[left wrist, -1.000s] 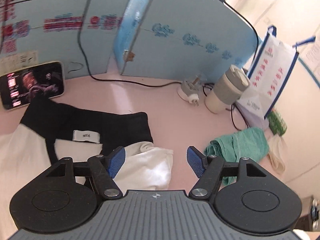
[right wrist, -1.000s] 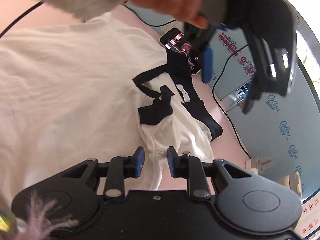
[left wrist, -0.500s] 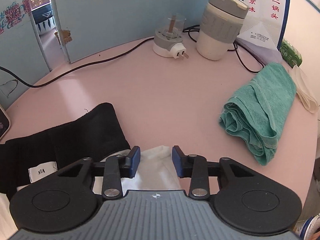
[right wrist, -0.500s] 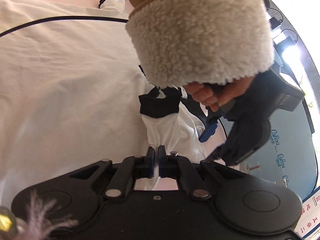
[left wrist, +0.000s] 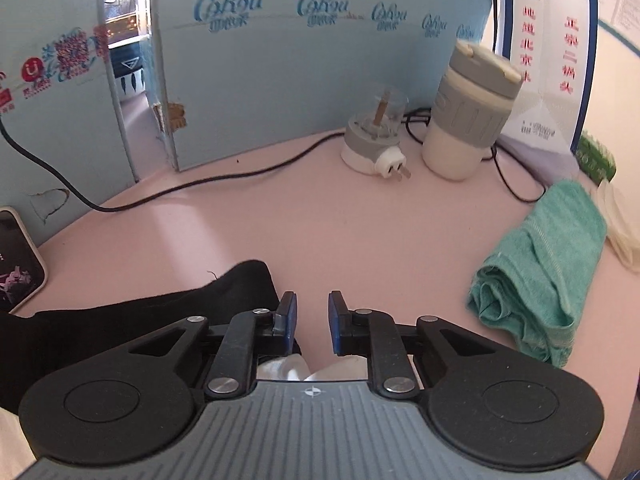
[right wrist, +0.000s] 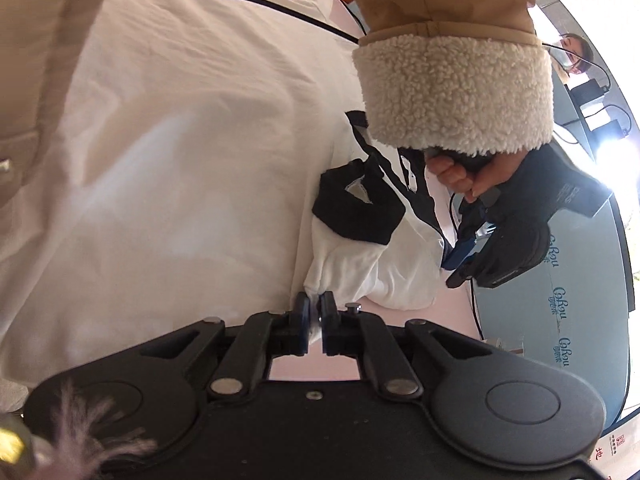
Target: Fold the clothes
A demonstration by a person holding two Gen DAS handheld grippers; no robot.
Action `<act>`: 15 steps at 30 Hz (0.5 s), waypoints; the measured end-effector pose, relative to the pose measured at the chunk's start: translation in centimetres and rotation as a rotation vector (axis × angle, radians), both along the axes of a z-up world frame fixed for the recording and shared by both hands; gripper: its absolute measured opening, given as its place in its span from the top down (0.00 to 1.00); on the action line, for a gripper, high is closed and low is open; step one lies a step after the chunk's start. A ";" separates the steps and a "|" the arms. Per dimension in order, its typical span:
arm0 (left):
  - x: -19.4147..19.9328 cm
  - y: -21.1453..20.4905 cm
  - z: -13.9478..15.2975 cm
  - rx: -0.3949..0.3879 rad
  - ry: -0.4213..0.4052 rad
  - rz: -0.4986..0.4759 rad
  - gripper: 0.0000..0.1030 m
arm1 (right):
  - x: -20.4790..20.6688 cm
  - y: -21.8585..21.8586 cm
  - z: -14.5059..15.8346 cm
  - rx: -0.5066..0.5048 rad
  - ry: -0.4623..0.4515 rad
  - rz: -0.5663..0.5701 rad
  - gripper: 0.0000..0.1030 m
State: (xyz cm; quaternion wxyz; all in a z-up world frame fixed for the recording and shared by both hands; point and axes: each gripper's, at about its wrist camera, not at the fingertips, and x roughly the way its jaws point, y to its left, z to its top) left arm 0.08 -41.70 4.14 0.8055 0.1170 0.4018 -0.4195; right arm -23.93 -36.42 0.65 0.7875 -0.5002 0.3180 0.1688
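Since both grippers hung with their pads wide apart over the cloth a second ago, the main change is that they have come down onto it. The white top (right wrist: 180, 160) lies spread on the pink counter (left wrist: 360, 240) and fills the right wrist view from nine o'clock round to twelve. Its black-cuffed sleeve (right wrist: 352, 264) lies bunched along the top's edge, at about three o'clock from the body of the top. I judge this to be the start of a fold, with a grip being taken on that sleeve end before it is carried across.

The person's hand (right wrist: 468, 172), below a fleece cuff (right wrist: 456, 92), brings the left gripper (right wrist: 464, 256) to the sleeve's three o'clock side. Its jaws are closing but a gap remains. In its own view, bare counter shows between the pads, white cloth (left wrist: 288, 372) sits only at their root, and black trim (left wrist: 140, 320) lies at nine o'clock. I see no grip there yet.

The right gripper (right wrist: 314, 320) sits at six o'clock of the sleeve with its pads nearly together. They are easing open slightly, but a tuck of white cloth is still pinched between them.
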 end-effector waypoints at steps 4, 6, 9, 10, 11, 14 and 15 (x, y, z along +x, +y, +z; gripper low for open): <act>-0.5 2.1 2.7 -0.050 -0.003 -0.028 0.66 | 1.5 -2.1 2.8 0.237 0.079 -0.174 0.92; -1.5 3.0 3.1 -0.030 -0.014 -0.064 0.63 | 2.2 -3.7 4.3 0.374 0.093 -0.288 0.92; -2.7 3.8 2.8 -0.008 -0.008 -0.102 0.63 | 2.9 -5.9 5.8 0.556 0.096 -0.446 0.91; -3.0 3.9 2.6 -0.005 -0.004 -0.112 0.64 | 2.9 -6.4 6.0 0.608 0.094 -0.481 0.91; -3.3 3.8 2.4 -0.004 -0.002 -0.120 0.65 | 3.0 -6.8 6.3 0.660 0.092 -0.516 0.91; -4.0 3.2 1.6 0.007 0.007 -0.147 0.68 | 2.9 -7.0 6.6 0.791 0.084 -0.597 0.91; -4.1 2.8 1.3 0.015 0.009 -0.159 0.73 | 2.9 -6.6 6.4 0.817 0.082 -0.611 0.91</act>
